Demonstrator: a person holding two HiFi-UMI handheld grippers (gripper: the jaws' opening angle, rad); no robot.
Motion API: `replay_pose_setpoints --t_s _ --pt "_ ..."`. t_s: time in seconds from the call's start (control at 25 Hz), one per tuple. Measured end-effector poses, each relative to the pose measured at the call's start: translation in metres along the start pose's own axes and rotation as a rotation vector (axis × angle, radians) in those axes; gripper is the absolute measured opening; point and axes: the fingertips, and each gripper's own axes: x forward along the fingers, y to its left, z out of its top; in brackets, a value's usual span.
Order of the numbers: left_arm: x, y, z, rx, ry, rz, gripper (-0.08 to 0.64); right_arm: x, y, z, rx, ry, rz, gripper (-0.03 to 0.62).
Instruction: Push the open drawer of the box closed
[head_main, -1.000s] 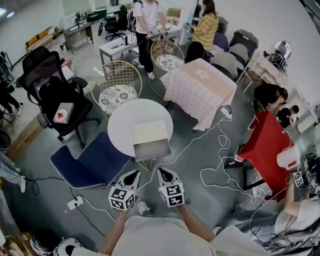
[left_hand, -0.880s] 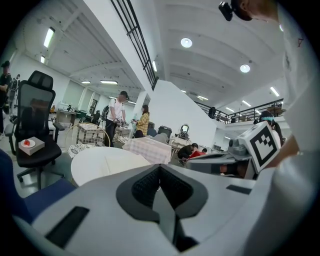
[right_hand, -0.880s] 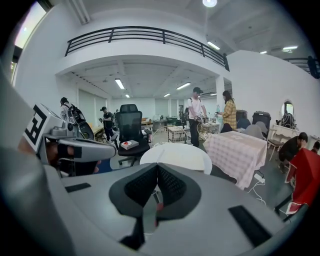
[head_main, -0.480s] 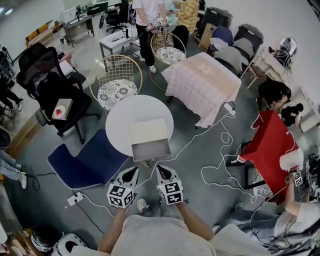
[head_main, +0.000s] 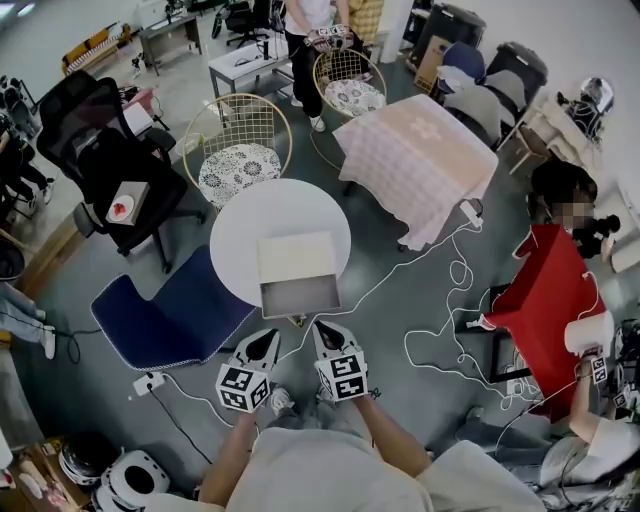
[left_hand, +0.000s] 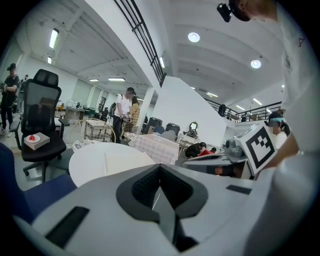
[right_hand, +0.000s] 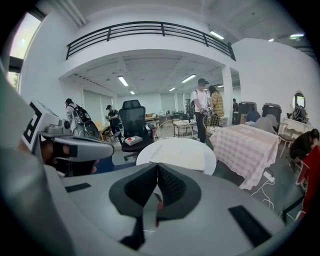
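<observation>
Left gripper (head_main: 264, 343) has its jaws pressed together with nothing between them, and the right gripper (head_main: 326, 332) is the same: closed and empty. Both are side by side, pointing forward and slightly down, and short of the drawer (head_main: 300, 296), not touching it. The drawer is pulled out of the cream box (head_main: 297, 257) toward the person, overhanging the near edge of the round white table (head_main: 238, 228), and looks empty inside. The step in hand looks like the approach. To do it well, set the closed tips flat on the drawer front, spread left and right of centre, and push straight along the slide so it doesn't skew. Push gently, since the box looks light and may slide back across the smooth top instead of closing. Around the table: a blue cushion (head_main: 165, 322) at its left, a black office chair (head_main: 105, 160), two gold wire chairs (head_main: 237, 150), a table under a checked cloth (head_main: 415, 160), and a red table (head_main: 545, 300). White cables (head_main: 440, 330) run over the grey floor, and a person (head_main: 310, 20) stands at the far end.
</observation>
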Motion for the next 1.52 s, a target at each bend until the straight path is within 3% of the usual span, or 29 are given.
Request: replay_pose_setpoints --t_s 0.4,1.04,1.52 --pt "0.006 0.002 -0.024 -0.041 0.038 0.020 0.012 0.009 0.001 -0.028 0.032 0.060 0.024 0.015" --pt "-0.004 -0.009 -0.105 -0.135 0.124 0.041 0.012 0.010 0.019 -0.120 0.103 0.195 0.052 0.017" --pt "-0.003 -0.008 -0.128 -0.149 0.152 0.031 0.012 0.021 0.020 -0.150 0.124 0.233 0.044 0.017"
